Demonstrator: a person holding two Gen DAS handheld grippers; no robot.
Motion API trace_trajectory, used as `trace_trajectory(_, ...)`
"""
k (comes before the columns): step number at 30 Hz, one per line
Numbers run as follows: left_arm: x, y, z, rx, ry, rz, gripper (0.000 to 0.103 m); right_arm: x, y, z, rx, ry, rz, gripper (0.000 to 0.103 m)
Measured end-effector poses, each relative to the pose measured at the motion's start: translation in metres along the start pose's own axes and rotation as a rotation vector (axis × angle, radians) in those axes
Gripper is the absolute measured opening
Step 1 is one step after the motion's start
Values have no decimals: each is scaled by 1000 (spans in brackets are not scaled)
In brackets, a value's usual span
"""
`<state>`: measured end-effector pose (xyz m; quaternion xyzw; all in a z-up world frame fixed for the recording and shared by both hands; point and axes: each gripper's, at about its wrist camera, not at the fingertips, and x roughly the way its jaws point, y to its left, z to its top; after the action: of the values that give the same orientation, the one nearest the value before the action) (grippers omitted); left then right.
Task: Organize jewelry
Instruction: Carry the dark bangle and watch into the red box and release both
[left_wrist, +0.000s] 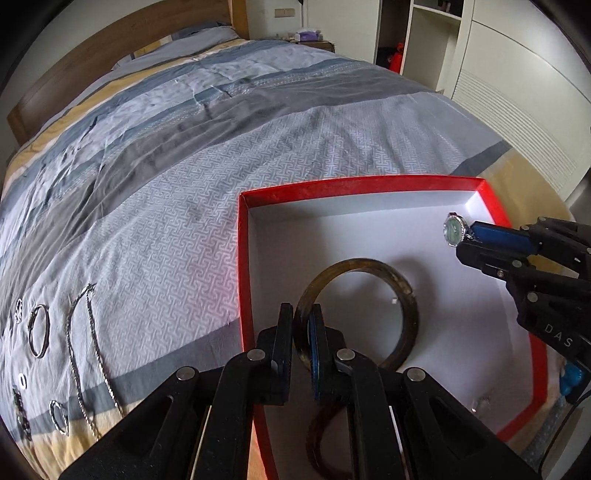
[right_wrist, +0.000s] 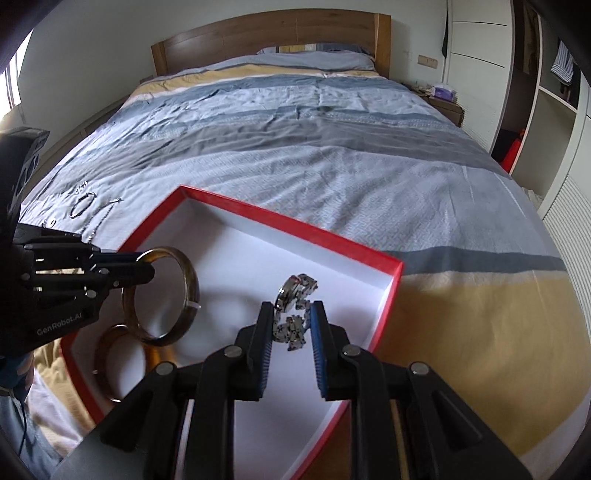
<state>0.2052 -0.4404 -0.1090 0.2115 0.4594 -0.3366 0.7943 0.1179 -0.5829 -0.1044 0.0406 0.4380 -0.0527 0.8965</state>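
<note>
My left gripper (left_wrist: 301, 314) is clenched on the rim of a dark brown bangle (left_wrist: 402, 291), one finger inside the ring and one outside, and it holds the bangle in the air above the white floor of the red box (left_wrist: 242, 258). My right gripper (right_wrist: 290, 314) is clamped on the metal band of a silver wristwatch (right_wrist: 295, 291); the links bunch between the pads, and the round green-faced case sticks out past the fingertips, also over the box. From the left wrist the watch (left_wrist: 453, 229) shows near the box's far right corner, well apart from the bangle. From the right wrist the held bangle (right_wrist: 188, 288) hangs over the left part of the box (right_wrist: 391, 262), and a second brown bangle (right_wrist: 101, 354) lies flat on the box floor just beneath and beside it. The box sits on the near end of a bed (right_wrist: 332, 147) covered in a quilt of blue, grey and yellow stripes. To the left of the box, on the quilt, lie more pieces: a thin silver bangle (left_wrist: 38, 330), a long silver chain (left_wrist: 79, 354), a smaller beaded ring (left_wrist: 59, 416) and several small bits too blurred to name. A wooden headboard (right_wrist: 273, 33) closes the bed's far end.
</note>
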Motion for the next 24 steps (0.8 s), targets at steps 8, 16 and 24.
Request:
trace_trajectory(8,18,-1,0,-11,3,-12,10,18,12,1,-108,42,-1,19)
trace_trajectory(16,17,5,-14,-99,-27,27,11,19,16,-2,-126,16,-20,21)
trace_trajectory(24,13,4,-25,-143,-40,53,11,22,16,-9,-119,-73,-14,26)
